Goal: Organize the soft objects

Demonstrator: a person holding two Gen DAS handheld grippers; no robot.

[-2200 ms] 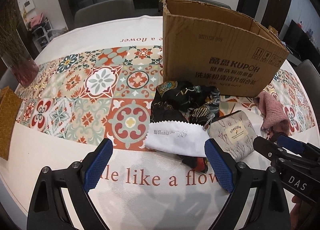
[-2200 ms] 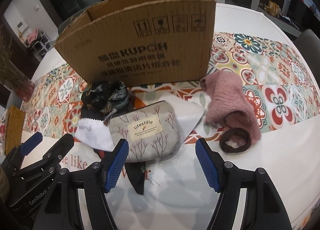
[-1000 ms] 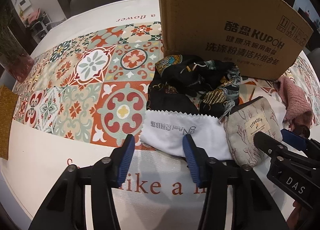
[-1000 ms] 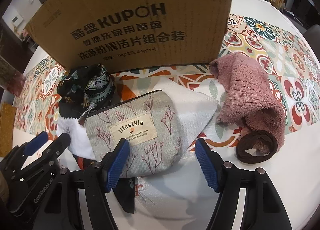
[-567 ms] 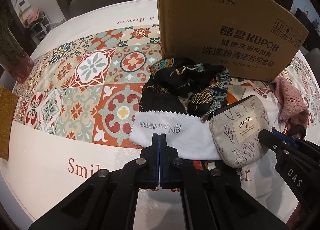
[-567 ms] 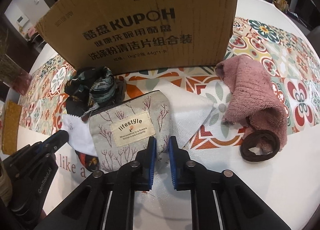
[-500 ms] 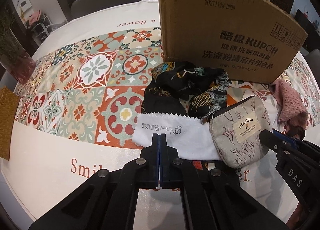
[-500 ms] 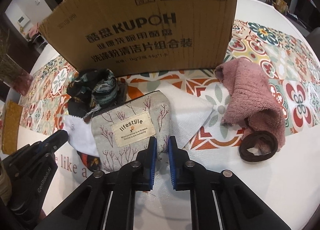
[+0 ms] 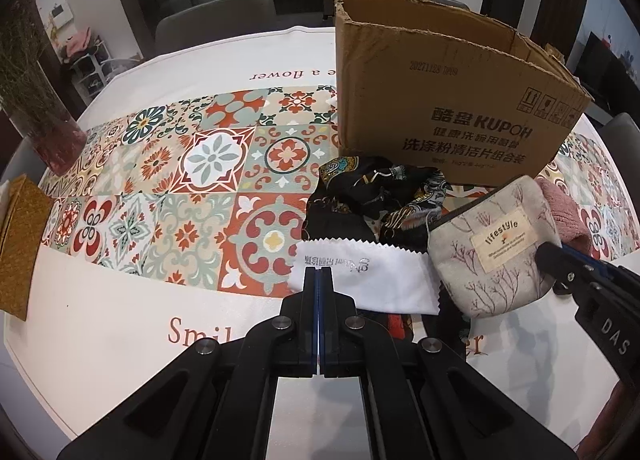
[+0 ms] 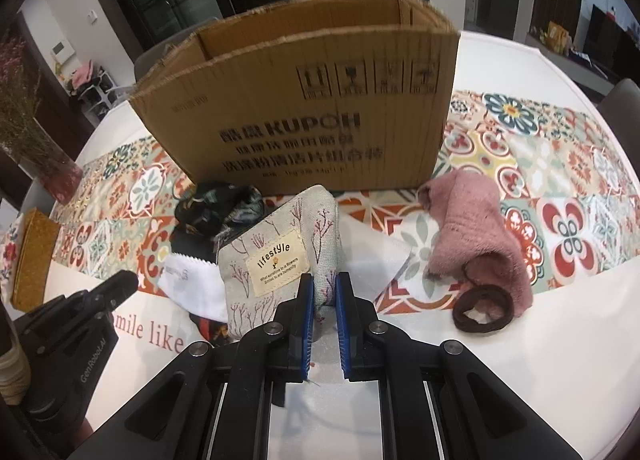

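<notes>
My left gripper [image 9: 319, 280] is shut on the near edge of a white cleaning cloth [image 9: 372, 280] with a zigzag border, which lies in front of a dark patterned scarf [image 9: 376, 196]. My right gripper [image 10: 323, 292] is shut on the lower edge of a grey "lifestyle" pouch [image 10: 276, 260], and the pouch stands tilted up off the table. That pouch [image 9: 492, 248] also shows at the right of the left wrist view, beside the cloth. An open cardboard box [image 10: 304, 108] stands just behind the pile. A pink fluffy cloth [image 10: 472, 236] and a brown hair band [image 10: 484, 308] lie to the right.
A white towel [image 10: 372, 256] lies flat under the pouch. On the round table's [image 9: 120, 332] left side stand a vase of dried flowers [image 9: 44, 108] and a mustard mat [image 9: 20, 244]. Grey chairs [image 9: 216, 16] stand beyond the far edge.
Both grippers went from open to shut, the left on the white cloth, the right on the pouch. Both then rose, and the pouch tipped upright.
</notes>
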